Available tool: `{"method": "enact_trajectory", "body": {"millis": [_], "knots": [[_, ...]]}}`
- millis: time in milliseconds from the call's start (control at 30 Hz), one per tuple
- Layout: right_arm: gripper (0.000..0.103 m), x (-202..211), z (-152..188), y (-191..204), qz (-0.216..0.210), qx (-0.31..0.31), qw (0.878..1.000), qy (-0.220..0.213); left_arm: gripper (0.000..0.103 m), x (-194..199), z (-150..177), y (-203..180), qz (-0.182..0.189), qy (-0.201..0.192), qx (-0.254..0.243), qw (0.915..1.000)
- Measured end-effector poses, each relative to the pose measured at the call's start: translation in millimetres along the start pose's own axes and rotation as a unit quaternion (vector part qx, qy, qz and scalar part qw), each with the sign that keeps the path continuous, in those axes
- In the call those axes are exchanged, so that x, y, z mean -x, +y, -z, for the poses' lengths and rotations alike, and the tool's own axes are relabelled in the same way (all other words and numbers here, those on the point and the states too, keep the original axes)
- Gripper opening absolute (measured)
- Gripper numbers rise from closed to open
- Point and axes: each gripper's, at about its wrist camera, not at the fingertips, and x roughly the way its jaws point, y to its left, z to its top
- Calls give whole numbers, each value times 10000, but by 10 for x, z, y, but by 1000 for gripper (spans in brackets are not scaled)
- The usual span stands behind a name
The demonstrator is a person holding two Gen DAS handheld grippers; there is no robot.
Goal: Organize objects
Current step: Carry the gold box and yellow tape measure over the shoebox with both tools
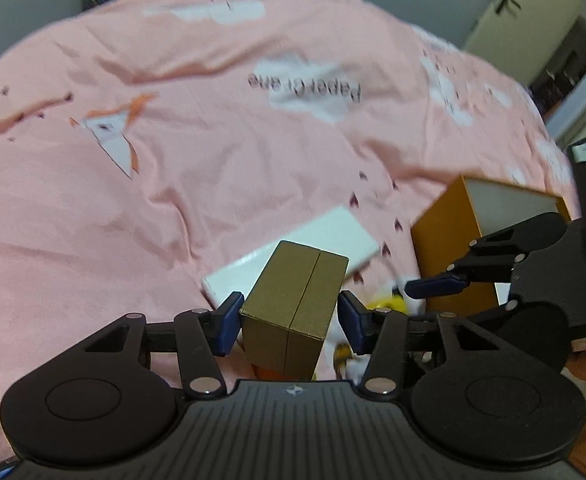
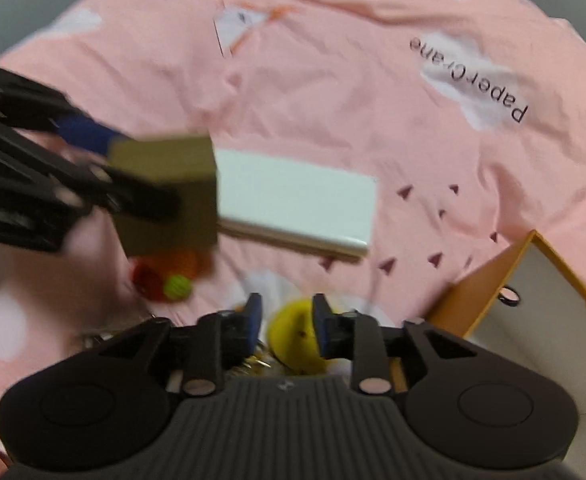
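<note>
- pink bedsheet (image 1: pixel 213 200) printed with white clouds, paper cranes and "Paper Crane" lettering;
- pale door (image 1: pixel 533 12) beyond the bed's far right corner;
- grey wall (image 1: pixel 21 8) behind.

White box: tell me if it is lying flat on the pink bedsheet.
Yes, the white box lies flat on the pink bedsheet, beyond the gold box.

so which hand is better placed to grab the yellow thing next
Right. The right tool hangs directly over the yellow object, its fingers open either side of it and empty. The left tool has the gold box between its fingers.
</note>
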Motion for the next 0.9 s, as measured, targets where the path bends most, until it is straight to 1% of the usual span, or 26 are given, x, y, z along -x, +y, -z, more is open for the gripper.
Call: {"method": "enact_trajectory", "body": {"millis": [33, 67, 100, 200, 300, 333, 400, 467, 500, 567, 700, 767, 900], "knots": [[43, -42, -38, 24, 67, 109, 9999, 99, 58, 12, 9, -5, -30, -79, 36, 10000], [46, -88, -71, 34, 126, 169, 9995, 228, 58, 14, 13, -2, -39, -110, 84, 9999], [50, -146, -101, 26, 183, 135, 9990, 387, 58, 17, 15, 8, -41, -130, 147, 9998], [52, -321, -174, 14, 297, -185, 9959, 837, 58, 27, 39, 48, -114, -188, 270, 9994], [53, -474, -230, 8, 390, -542, 9896, 1277, 58, 56, 75, 88, -106, -221, 308, 9992], [56, -522, -239, 11, 438, -609, 9875, 1387, 58, 61, 88, 98, -69, -227, 325, 9992], [59, -597, -243, 9, 563, -639, 9853, 1482, 58, 66, 98, 122, 6, -235, 381, 9990], [59, -676, -238, -23, 560, -781, 9829, 1572, 58, 61, 115, 140, 47, -241, 413, 9988], [59, -698, -233, -51, 531, -903, 9820, 1572, 58, 64, 127, 147, 62, -241, 423, 9988], [55, -726, -213, -94, 533, -1041, 9807, 1565, 58, 64, 144, 160, 88, -233, 432, 9988], [55, -628, -168, -89, 537, -965, 9840, 1401, 58, 98, 174, 176, 138, -278, 433, 9986], [54, -483, -157, -67, 538, -879, 9878, 1169, 58, 133, 180, 167, 182, -321, 403, 9985], [54, -33, -130, -69, 471, -803, 9948, 411, 58, 260, 179, 94, 255, -496, 214, 9982]]}}
